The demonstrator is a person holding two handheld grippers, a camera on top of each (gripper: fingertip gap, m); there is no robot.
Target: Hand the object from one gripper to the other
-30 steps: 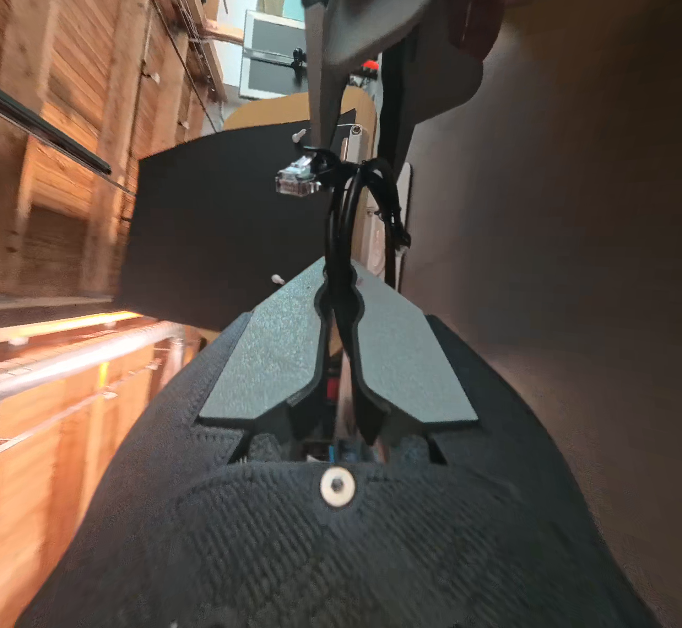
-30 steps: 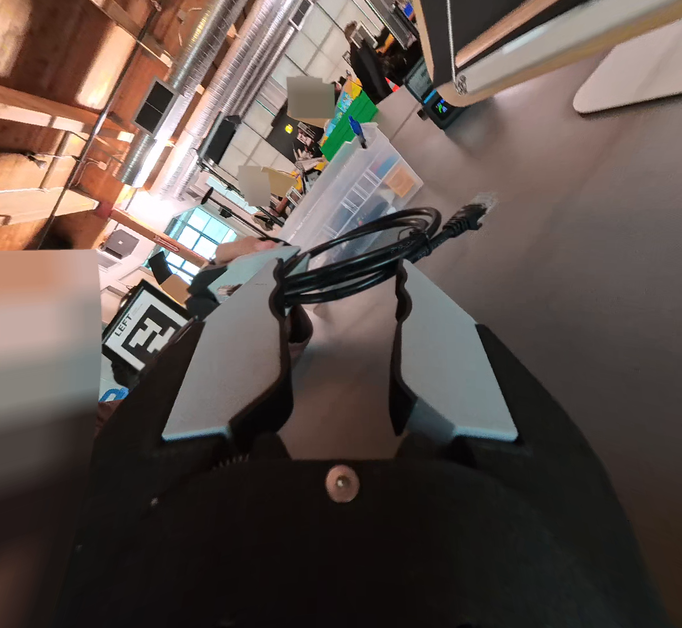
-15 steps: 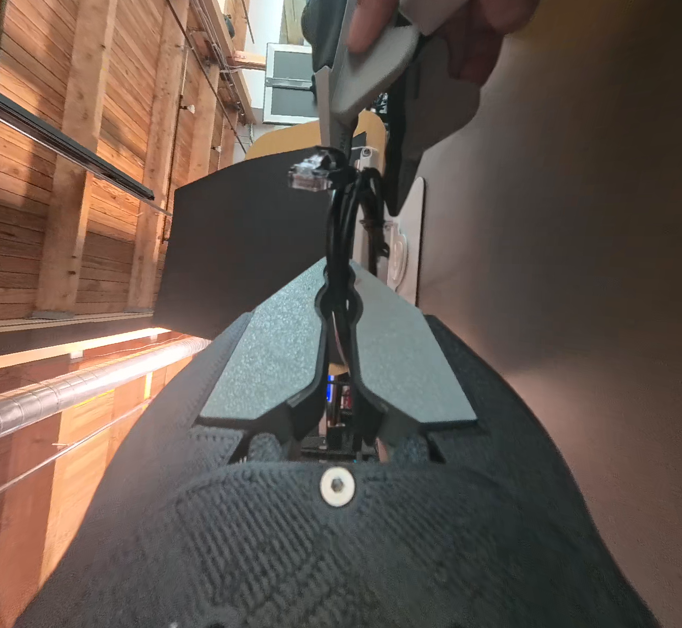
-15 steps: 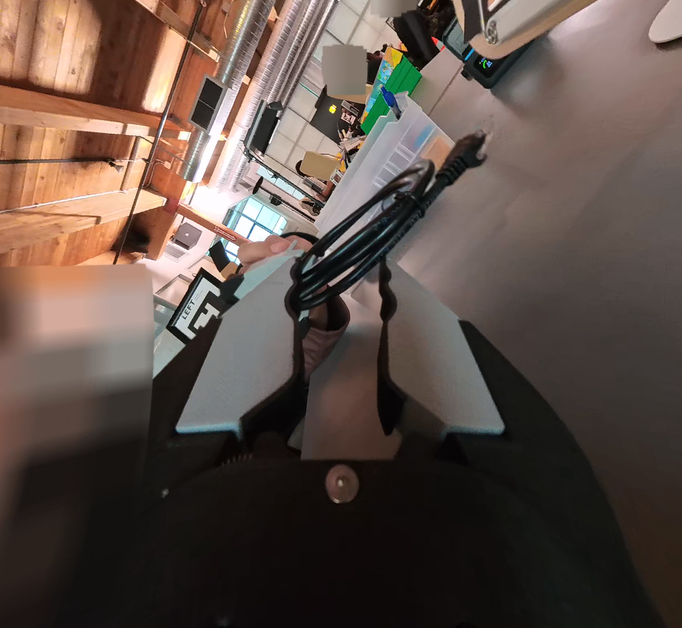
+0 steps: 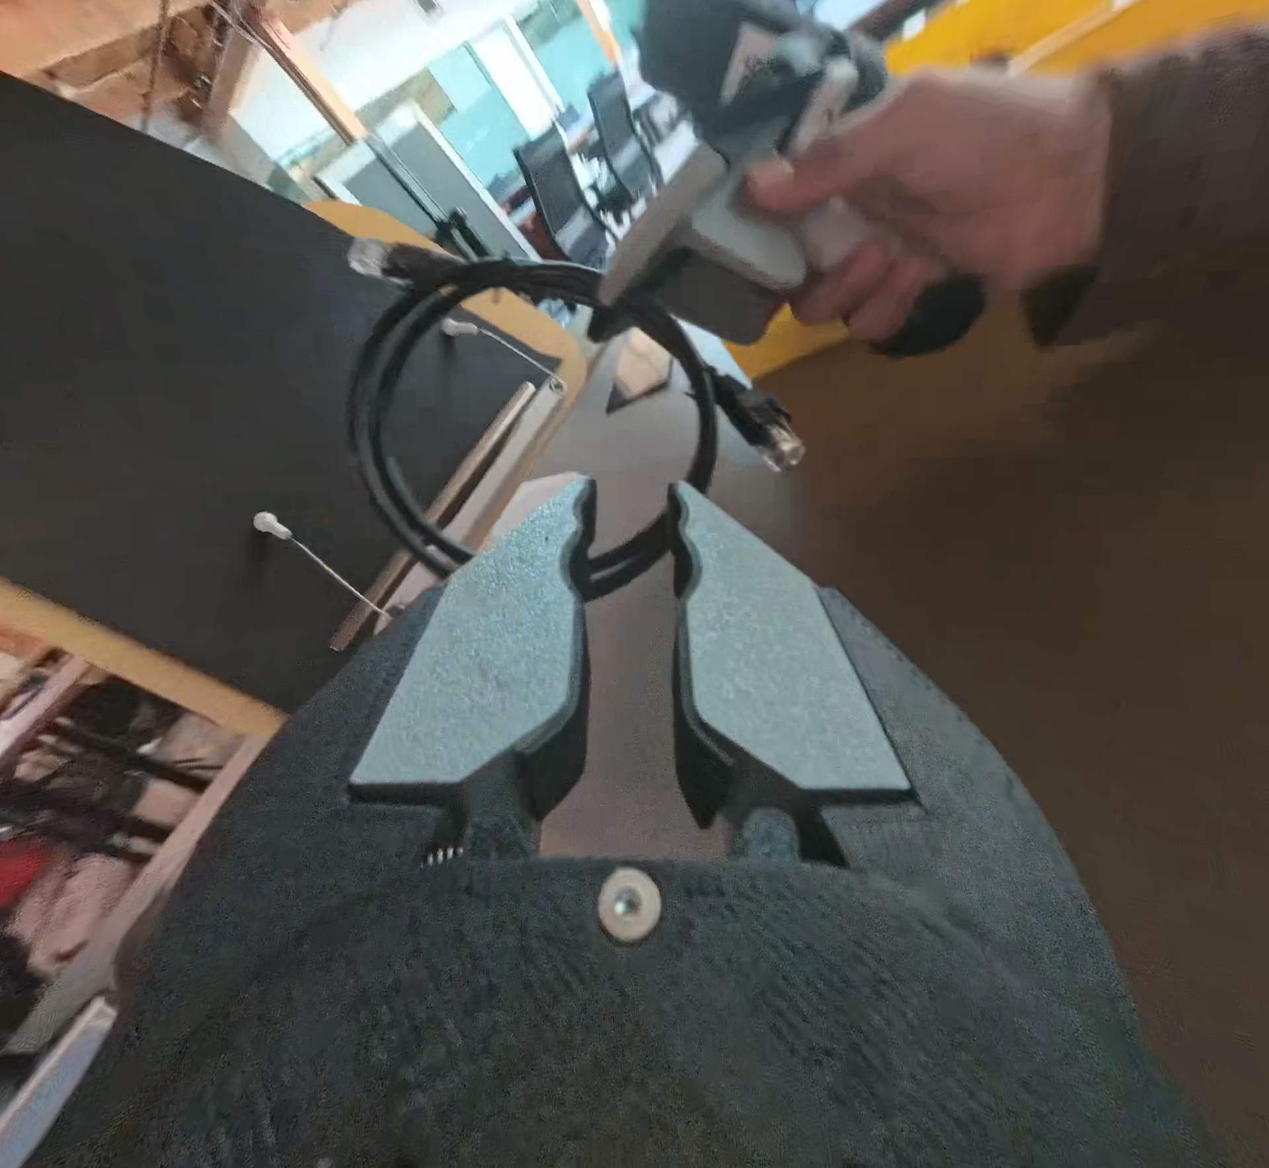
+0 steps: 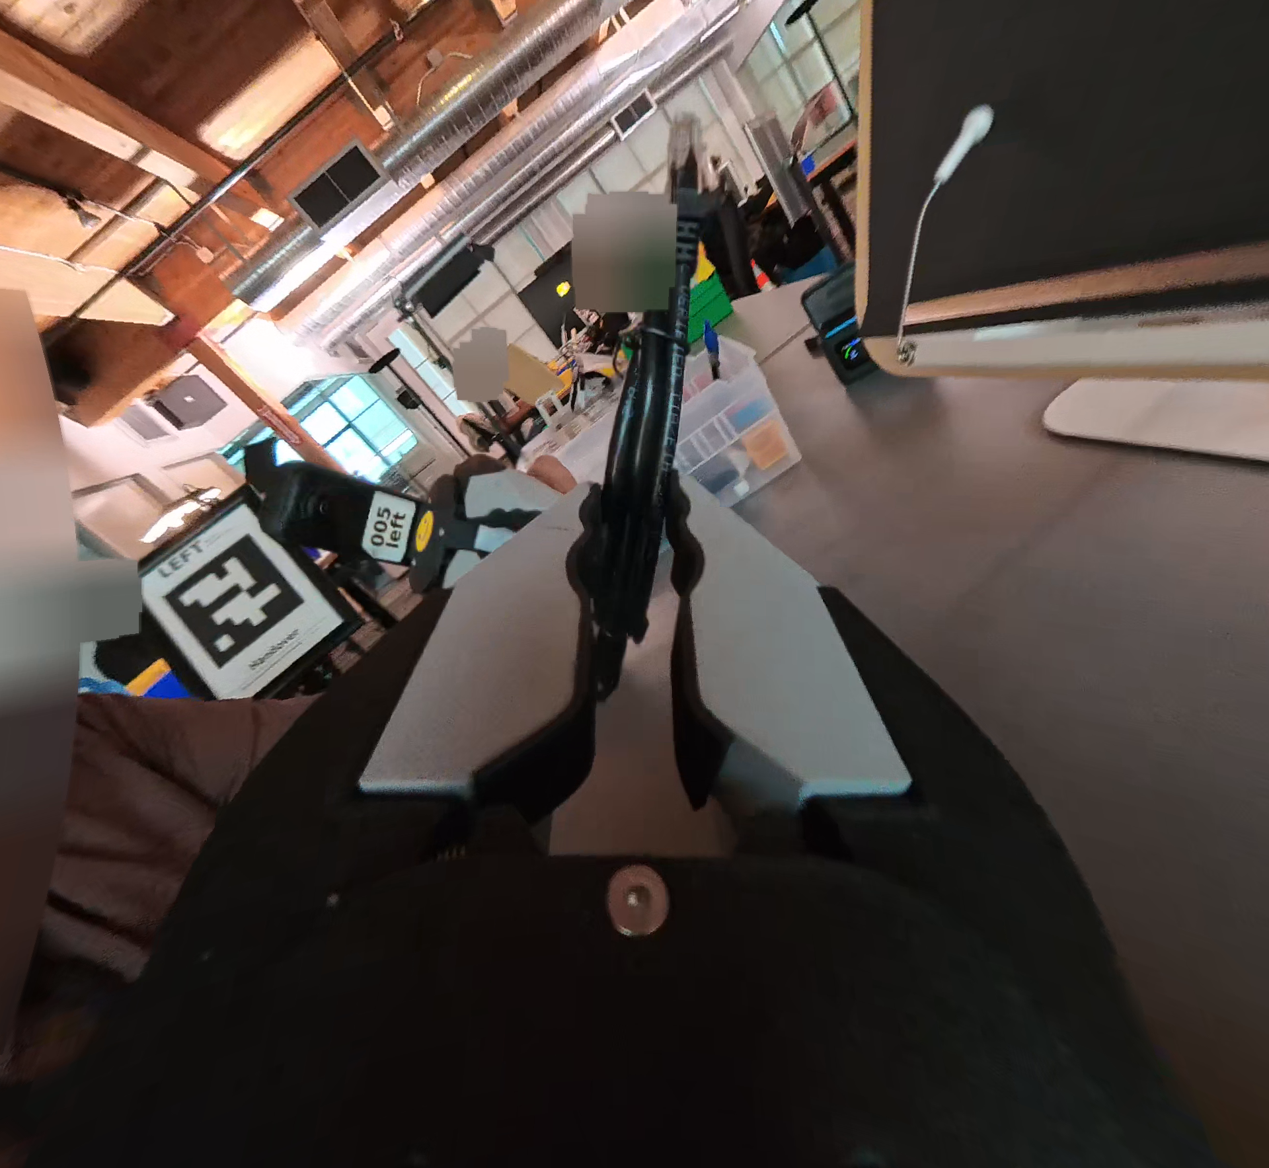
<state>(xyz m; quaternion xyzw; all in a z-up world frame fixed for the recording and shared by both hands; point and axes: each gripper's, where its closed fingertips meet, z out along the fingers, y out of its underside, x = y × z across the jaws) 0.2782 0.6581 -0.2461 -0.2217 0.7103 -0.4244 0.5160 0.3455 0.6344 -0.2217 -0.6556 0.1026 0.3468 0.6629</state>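
Note:
A coiled black cable (image 5: pixel 371 421) with clear plugs at both ends hangs in the air above the brown table (image 5: pixel 996 688). In the left wrist view my left gripper (image 5: pixel 632 503) is open. The bottom of the coil crosses the gap between its fingers (image 5: pixel 508 640) without being pressed. My right gripper (image 5: pixel 608 311) grips the top of the coil. In the right wrist view my right gripper (image 6: pixel 632 517) is shut on the bundled cable (image 6: pixel 652 393), which stands up from its pads. The left gripper (image 6: pixel 446 527) shows to the left, behind my right finger.
A black panel with a wooden edge (image 5: pixel 172 379) stands at the left and also shows in the right wrist view (image 6: pixel 1064 105). A clear plastic drawer box (image 6: pixel 741 441) and a white base (image 6: pixel 1153 421) sit on the table (image 6: pixel 1030 688). A hand (image 5: pixel 947 187) holds the right gripper.
My right gripper has closed on the cable coil. My left gripper, shut on the cable before, has opened and let it go. Both views have swung round.

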